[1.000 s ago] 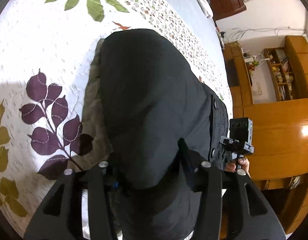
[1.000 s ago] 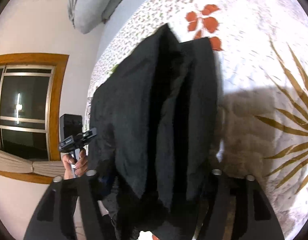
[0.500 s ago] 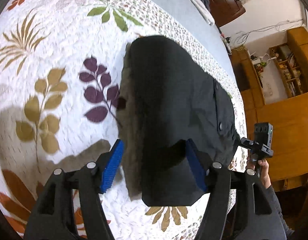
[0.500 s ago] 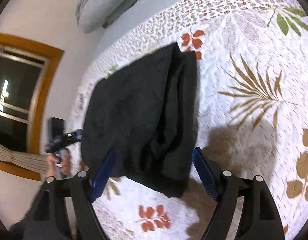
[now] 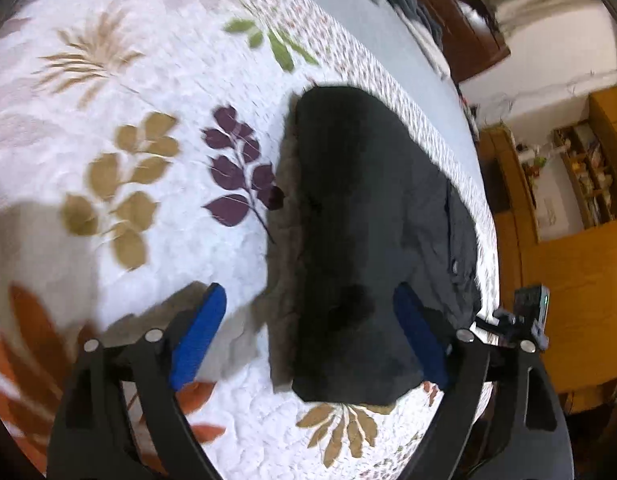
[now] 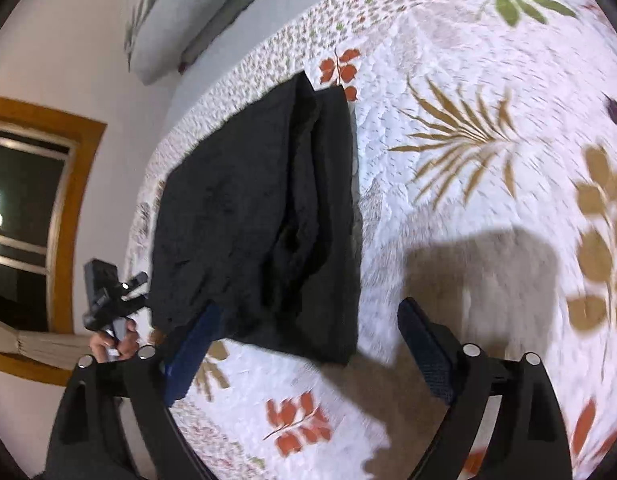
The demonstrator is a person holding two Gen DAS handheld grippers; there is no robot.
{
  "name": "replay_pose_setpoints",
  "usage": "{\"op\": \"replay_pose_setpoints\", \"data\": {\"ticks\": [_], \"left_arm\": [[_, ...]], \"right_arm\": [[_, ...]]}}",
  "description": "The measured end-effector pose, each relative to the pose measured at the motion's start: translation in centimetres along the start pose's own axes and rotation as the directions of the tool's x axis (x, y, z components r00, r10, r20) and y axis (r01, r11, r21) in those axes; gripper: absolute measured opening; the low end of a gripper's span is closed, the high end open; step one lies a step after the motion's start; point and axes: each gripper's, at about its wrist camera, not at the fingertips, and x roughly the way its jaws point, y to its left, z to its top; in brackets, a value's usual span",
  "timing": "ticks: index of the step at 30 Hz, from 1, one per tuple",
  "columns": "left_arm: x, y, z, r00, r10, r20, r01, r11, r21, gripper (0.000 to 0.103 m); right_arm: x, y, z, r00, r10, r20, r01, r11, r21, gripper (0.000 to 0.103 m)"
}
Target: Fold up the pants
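Observation:
The black pants (image 5: 364, 232) lie folded into a thick rectangle on the white leaf-print bedspread (image 5: 108, 128). They also show in the right wrist view (image 6: 264, 216), with stacked layers along their right edge. My left gripper (image 5: 308, 320) is open and empty, raised above the near end of the pants. My right gripper (image 6: 308, 332) is open and empty, above the near edge of the pants. Each view shows the other gripper held at the bed's edge (image 5: 528, 316) (image 6: 108, 296).
Grey pillows (image 6: 180, 12) lie at the head of the bed. Wooden cabinets and shelves (image 5: 580, 208) stand beside the bed. A wood-framed window (image 6: 32, 200) is in the wall on the other side.
Both grippers opened and let go of the pants, then lifted back and away. The pants dropped flat onto the bedspread as a folded stack.

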Motion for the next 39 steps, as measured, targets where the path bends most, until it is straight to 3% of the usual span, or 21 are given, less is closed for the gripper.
{"op": "replay_pose_setpoints", "data": {"ticks": [3, 5, 7, 11, 14, 17, 22, 27, 31, 34, 36, 39], "left_arm": [[-2.9, 0.1, -1.6, 0.998, -0.001, 0.064, 0.003, 0.999, -0.036, 0.089], [-5.1, -0.4, -3.5, 0.994, 0.006, 0.107, -0.003, 0.999, -0.032, 0.09], [-6.9, -1.5, -5.5, 0.987, 0.078, 0.14, -0.079, 0.997, 0.004, 0.09], [-10.7, -4.9, -11.5, 0.947, 0.229, 0.226, -0.263, 0.956, 0.134, 0.097], [-13.5, -6.6, -15.3, 0.925, 0.257, 0.28, -0.314, 0.932, 0.182, 0.1], [-16.3, -7.1, -18.2, 0.907, 0.262, 0.329, -0.328, 0.931, 0.162, 0.1], [-21.1, -8.7, -22.6, 0.84, 0.328, 0.431, -0.412, 0.904, 0.114, 0.1], [-25.5, -14.1, -27.9, 0.736, 0.416, 0.533, -0.565, 0.812, 0.146, 0.1], [-27.7, -17.1, -31.1, 0.749, 0.382, 0.541, -0.543, 0.823, 0.17, 0.1], [-28.5, -19.3, -33.2, 0.766, 0.369, 0.526, -0.532, 0.824, 0.196, 0.1], [-29.4, -21.1, -34.8, 0.757, 0.358, 0.546, -0.535, 0.82, 0.205, 0.1], [-30.3, -23.5, -36.9, 0.732, 0.355, 0.581, -0.563, 0.796, 0.223, 0.1]], "right_arm": [[-2.1, 0.0, -1.8, 0.998, 0.011, 0.064, -0.013, 1.0, 0.023, 0.096], [-3.9, 0.6, -4.0, 0.992, -0.043, 0.118, 0.042, 0.999, 0.015, 0.097], [-5.2, 1.8, -6.3, 0.979, -0.113, 0.17, 0.117, 0.993, -0.015, 0.099], [-7.9, 5.6, -12.8, 0.918, -0.267, 0.293, 0.308, 0.946, -0.104, 0.099], [-9.6, 8.0, -17.0, 0.874, -0.323, 0.363, 0.39, 0.912, -0.125, 0.099], [-11.2, 9.2, -20.4, 0.835, -0.371, 0.407, 0.445, 0.89, -0.102, 0.099], [-13.9, 10.6, -25.8, 0.753, -0.467, 0.465, 0.536, 0.844, -0.02, 0.099], [-17.0, 14.2, -30.1, 0.699, -0.484, 0.526, 0.588, 0.808, -0.037, 0.099], [-19.6, 16.9, -32.5, 0.713, -0.451, 0.538, 0.558, 0.829, -0.045, 0.099], [-21.5, 20.0, -34.4, 0.693, -0.428, 0.58, 0.574, 0.814, -0.084, 0.099], [-22.5, 22.3, -35.7, 0.676, -0.416, 0.609, 0.591, 0.799, -0.111, 0.099], [-23.4, 24.9, -37.1, 0.676, -0.399, 0.619, 0.592, 0.795, -0.134, 0.099]]}}
